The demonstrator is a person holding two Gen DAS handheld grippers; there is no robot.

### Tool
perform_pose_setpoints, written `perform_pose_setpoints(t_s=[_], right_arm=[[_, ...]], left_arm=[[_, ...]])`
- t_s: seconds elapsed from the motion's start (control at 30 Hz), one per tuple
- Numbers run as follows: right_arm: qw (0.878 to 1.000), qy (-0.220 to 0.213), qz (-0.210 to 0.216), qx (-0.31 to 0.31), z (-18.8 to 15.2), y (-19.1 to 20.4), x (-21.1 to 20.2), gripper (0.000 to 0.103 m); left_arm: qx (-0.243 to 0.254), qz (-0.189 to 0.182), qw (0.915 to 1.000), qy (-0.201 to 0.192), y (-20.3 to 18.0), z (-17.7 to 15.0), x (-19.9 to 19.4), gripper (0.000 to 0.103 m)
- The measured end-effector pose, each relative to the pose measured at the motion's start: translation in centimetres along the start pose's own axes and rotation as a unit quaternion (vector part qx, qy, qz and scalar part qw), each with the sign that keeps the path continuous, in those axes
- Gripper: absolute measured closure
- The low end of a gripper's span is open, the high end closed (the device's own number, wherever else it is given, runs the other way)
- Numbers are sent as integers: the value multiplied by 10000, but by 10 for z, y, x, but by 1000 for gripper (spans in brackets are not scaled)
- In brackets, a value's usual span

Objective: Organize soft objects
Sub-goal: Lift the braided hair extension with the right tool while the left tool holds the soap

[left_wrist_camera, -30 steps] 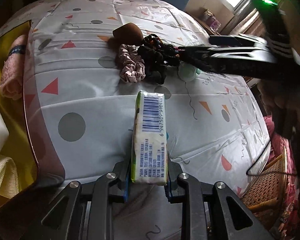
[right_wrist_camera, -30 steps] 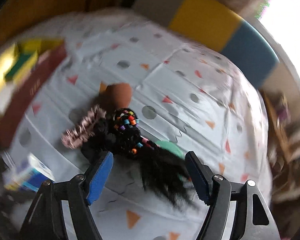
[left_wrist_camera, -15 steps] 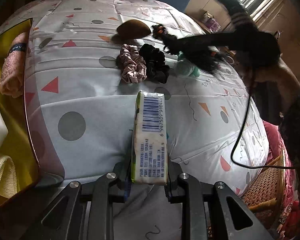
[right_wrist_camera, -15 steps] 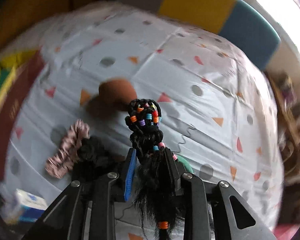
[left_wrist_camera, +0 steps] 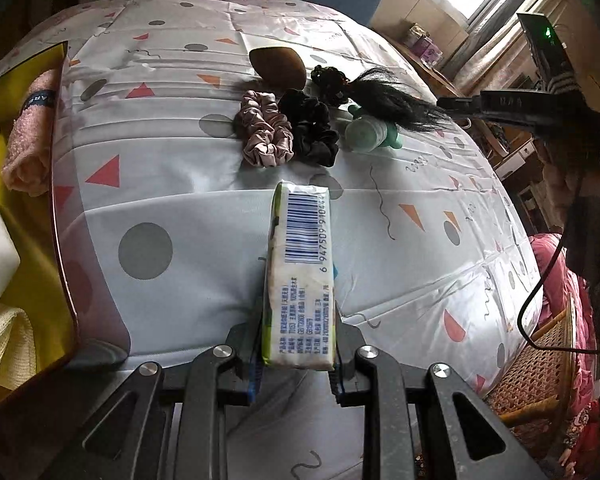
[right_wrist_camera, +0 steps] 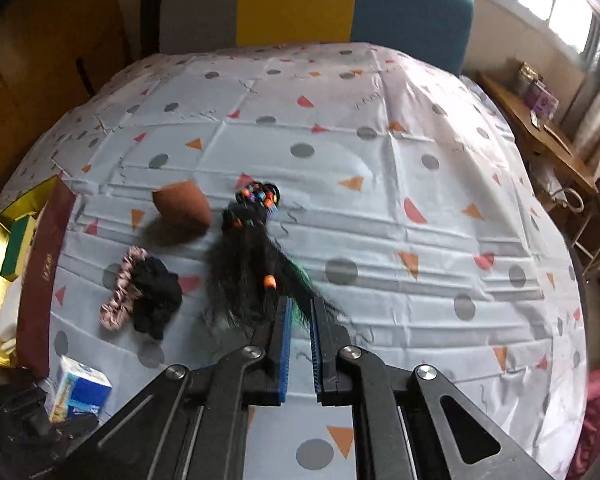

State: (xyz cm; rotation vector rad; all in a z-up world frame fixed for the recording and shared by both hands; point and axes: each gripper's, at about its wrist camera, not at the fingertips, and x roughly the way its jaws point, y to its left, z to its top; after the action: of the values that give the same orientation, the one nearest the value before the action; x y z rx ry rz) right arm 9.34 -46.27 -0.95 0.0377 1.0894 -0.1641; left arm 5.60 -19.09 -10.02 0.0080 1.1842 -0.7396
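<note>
Right tongs (right_wrist_camera: 299, 312) have closed to a narrow gap since a second ago, and the black hairpiece (right_wrist_camera: 252, 264) that hung between them half a second ago now lies back on the bed cover (right_wrist_camera: 380, 220).

Left wrist view: left tongs (left_wrist_camera: 296, 364) sit narrow, clamped on the tissue pack (left_wrist_camera: 300, 276), held barcode side up at lower centre. Across the upper middle lie the pink scrunchie (left_wrist_camera: 265, 136), the black scrunchie (left_wrist_camera: 310, 130) touching it, a brown sponge (left_wrist_camera: 278, 65) behind them, and a green item (left_wrist_camera: 370, 132) partly under the hairpiece strands. Right wrist view: only wisps of hair reach the blue pads (right_wrist_camera: 286, 320); whether they pinch any cannot be told. The yellow box (left_wrist_camera: 40, 240) at left edge holds a pink towel (left_wrist_camera: 30, 128).
</note>
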Motion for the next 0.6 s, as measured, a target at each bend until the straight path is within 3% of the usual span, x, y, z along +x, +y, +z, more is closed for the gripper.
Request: perform_pose_setpoints(t_s=[0.1, 0.17, 0.23, 0.37, 0.5, 0.53, 0.6], right_arm=[[9996, -126, 81, 236, 5, -4, -1, 70], [9982, -397, 208, 405, 15, -3, -8, 39], [9962, -606, 387, 499, 30, 1, -10, 30], [9980, -425, 424, 188, 59, 23, 13, 30], [9986, 387, 93, -345, 70, 48, 74, 31], [9977, 538, 79, -393, 69, 51, 86, 35], [9957, 838, 28, -385, 65, 53, 109, 60]], left_arm=[[-37, -6, 10000, -1, 0, 0, 1, 78], [-7, 18, 10000, 5, -1, 0, 2, 78], [20, 34, 10000, 4, -1, 1, 2, 78], [9, 8, 10000, 9, 0, 1, 3, 78], [6, -10, 10000, 16, 1, 2, 4, 78], [-3, -15, 10000, 18, 1, 2, 4, 78], [-26, -37, 10000, 25, 2, 2, 4, 78]])
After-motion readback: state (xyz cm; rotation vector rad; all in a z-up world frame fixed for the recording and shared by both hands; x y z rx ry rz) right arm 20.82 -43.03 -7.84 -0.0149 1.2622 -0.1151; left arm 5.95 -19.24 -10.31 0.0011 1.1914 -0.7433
